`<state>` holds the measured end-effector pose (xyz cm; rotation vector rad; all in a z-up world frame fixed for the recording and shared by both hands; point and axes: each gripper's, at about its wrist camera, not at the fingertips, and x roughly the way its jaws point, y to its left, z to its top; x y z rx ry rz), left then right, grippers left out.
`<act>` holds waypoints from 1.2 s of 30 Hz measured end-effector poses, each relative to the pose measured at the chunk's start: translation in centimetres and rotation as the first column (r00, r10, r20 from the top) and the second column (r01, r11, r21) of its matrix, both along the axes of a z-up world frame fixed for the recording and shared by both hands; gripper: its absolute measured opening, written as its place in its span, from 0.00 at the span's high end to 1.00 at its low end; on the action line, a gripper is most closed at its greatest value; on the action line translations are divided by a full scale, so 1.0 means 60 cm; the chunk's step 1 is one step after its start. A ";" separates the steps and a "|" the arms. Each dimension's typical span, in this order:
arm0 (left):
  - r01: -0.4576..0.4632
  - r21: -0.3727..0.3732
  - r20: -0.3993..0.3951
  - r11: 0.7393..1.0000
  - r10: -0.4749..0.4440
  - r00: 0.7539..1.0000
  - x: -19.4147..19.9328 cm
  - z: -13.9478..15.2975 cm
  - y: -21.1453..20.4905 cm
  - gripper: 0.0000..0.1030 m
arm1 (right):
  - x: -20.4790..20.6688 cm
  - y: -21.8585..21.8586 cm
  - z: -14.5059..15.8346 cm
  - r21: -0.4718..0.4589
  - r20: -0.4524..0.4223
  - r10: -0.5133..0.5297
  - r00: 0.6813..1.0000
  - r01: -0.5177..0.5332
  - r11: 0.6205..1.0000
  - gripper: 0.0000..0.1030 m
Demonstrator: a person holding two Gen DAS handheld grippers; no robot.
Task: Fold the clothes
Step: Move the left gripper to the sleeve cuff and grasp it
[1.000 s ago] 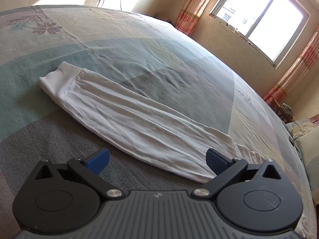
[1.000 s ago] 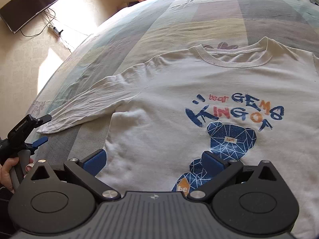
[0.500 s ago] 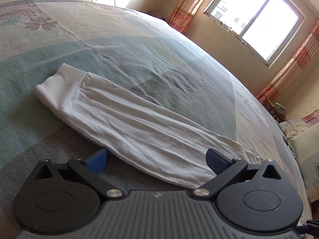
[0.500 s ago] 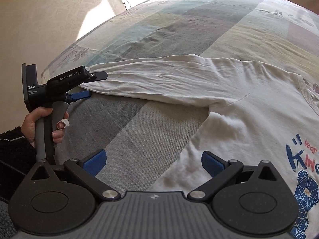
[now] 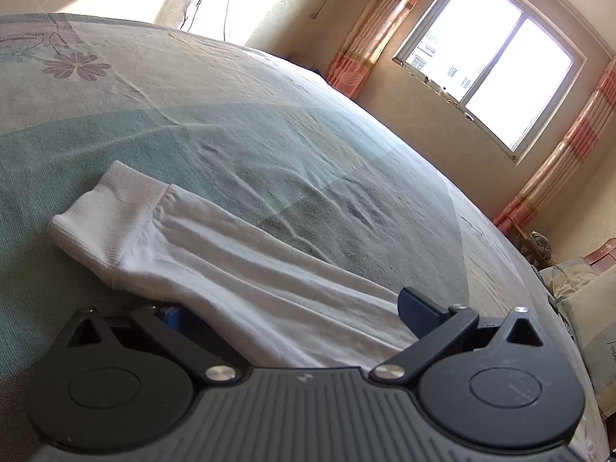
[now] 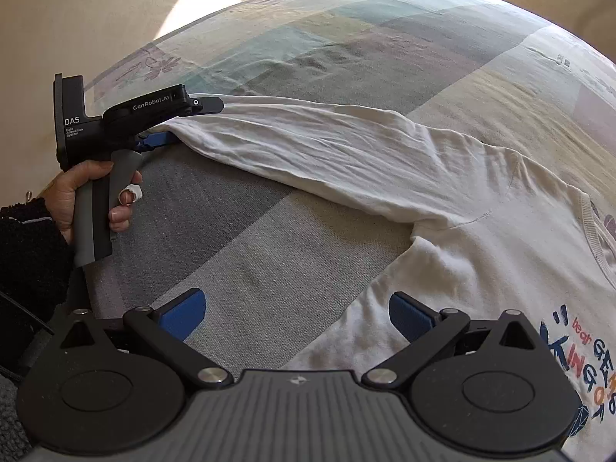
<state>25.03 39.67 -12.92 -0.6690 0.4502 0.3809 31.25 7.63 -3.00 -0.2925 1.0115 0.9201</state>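
We have the white shirt [image 6: 442, 208] spread flat on the bed [image 6: 346, 38], print side up, with one sleeve [image 5: 215, 254] stretched straight out to the side. We judge it is laid out this way so the sleeve can be folded over the body first.

Our left gripper [image 5: 285, 310] sits low at the sleeve, a little in from the cuff [image 5: 111, 215], which lies toward ten o'clock in its own view. Its jaws stand wide with the cloth passing between them, one finger half hidden under the sleeve's near edge; nothing is pinched yet.

Our right gripper [image 6: 296, 308] hovers spread wide and empty over the shirt's side edge below the armpit. From it the sleeve runs off toward ten o'clock, where the left gripper [image 6: 161, 138] meets it, and the printed chest lies at three to four o'clock.
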 end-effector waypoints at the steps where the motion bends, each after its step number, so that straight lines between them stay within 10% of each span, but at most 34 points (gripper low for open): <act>1: -0.007 -0.003 -0.010 1.000 0.007 1.000 0.006 0.002 0.002 0.01 | 0.001 -0.001 0.000 0.005 -0.003 -0.005 1.000 0.005 1.000 0.00; 14: -0.001 0.025 -0.028 1.000 0.001 1.000 0.057 0.010 -0.017 0.01 | -0.001 -0.026 0.005 0.028 -0.004 -0.051 0.999 0.051 0.998 0.00; 36: 0.079 0.213 0.058 0.974 -0.093 0.994 0.074 0.169 -0.206 0.01 | -0.047 -0.217 0.038 0.108 0.012 -0.124 0.992 0.122 0.987 0.00</act>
